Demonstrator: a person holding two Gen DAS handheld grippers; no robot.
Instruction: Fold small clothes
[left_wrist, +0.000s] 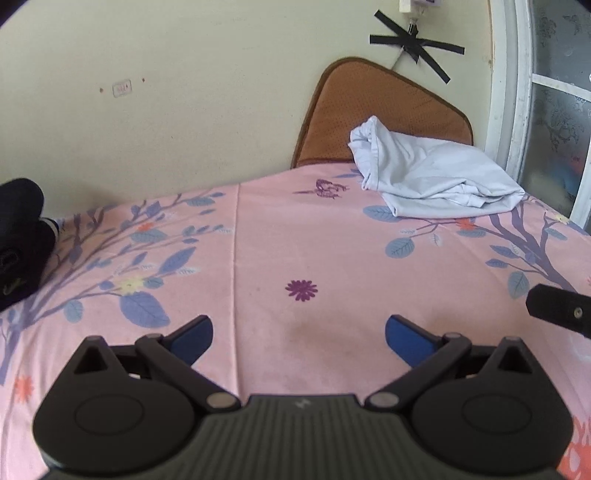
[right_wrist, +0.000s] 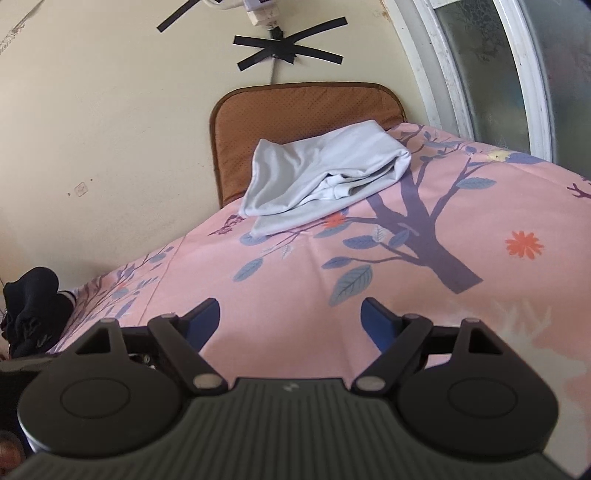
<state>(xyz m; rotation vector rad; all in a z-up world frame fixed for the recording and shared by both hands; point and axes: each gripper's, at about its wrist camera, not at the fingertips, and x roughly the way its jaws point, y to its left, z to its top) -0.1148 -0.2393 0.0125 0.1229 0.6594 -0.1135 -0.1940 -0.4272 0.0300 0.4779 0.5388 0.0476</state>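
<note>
**Both grippers held wide over the bed, folded garment at the far corner**

The blue fingers (left_wrist: 194, 338) of the left gripper (left_wrist: 298, 338) stand far apart with nothing between them, only the pink sheet showing in the gap. The right gripper (right_wrist: 291, 323) is the same: its blue fingers (right_wrist: 378, 321) are spread wide and hold nothing. Both point forward and somewhat downward over the bed.

In the left wrist view a black part of the right gripper pokes in from the right edge, level with the left gripper's fingertips and well off to their side.

The bed is covered by a pink bedsheet (left_wrist: 332, 251) printed with purple branches, blue leaves and a few small flowers in purple and orange. A crease runs down it from the far edge toward the left gripper.

The pale blue-white garment (right_wrist: 325, 173) lies folded into a loose bundle at the far end of the bed, near the window side. Its far part rests against a brown cushion (right_wrist: 295, 107) that stands upright against the cream wall (left_wrist: 184, 92). The garment is well apart from both grippers.

At the left edge of the bed, close to the wall, sits a heap of dark clothing (left_wrist: 20, 240) with a bit of white showing at its side. Strips of black tape (right_wrist: 288, 51) crossed on the wall hold a cable above the cushion. A white-framed window (left_wrist: 517, 92) with patterned glass closes the right side.
</note>
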